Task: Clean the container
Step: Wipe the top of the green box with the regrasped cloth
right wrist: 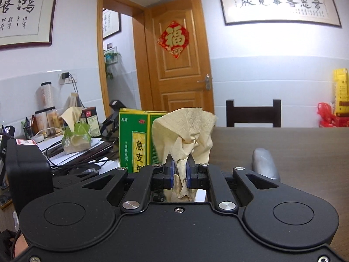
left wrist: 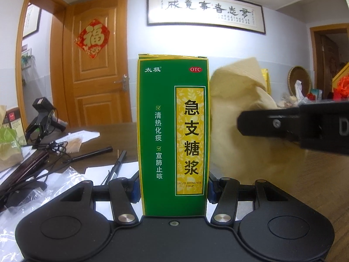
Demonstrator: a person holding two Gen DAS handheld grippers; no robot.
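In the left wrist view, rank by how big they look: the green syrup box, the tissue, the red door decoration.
1. Green syrup box, though it sits closest to the camera.
2. Tissue, partly hidden by the box and the right gripper.
3. Red door decoration, farthest away.

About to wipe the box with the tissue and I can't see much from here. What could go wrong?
1. The left tool grips the green syrup box only near its bottom, so a sideways wipe could tilt or twist it loose.
2. The beige tissue in the right tool is thin and bunched; it may tear or slip out.
3. Cables and pens lie close beside the box and could be snagged.
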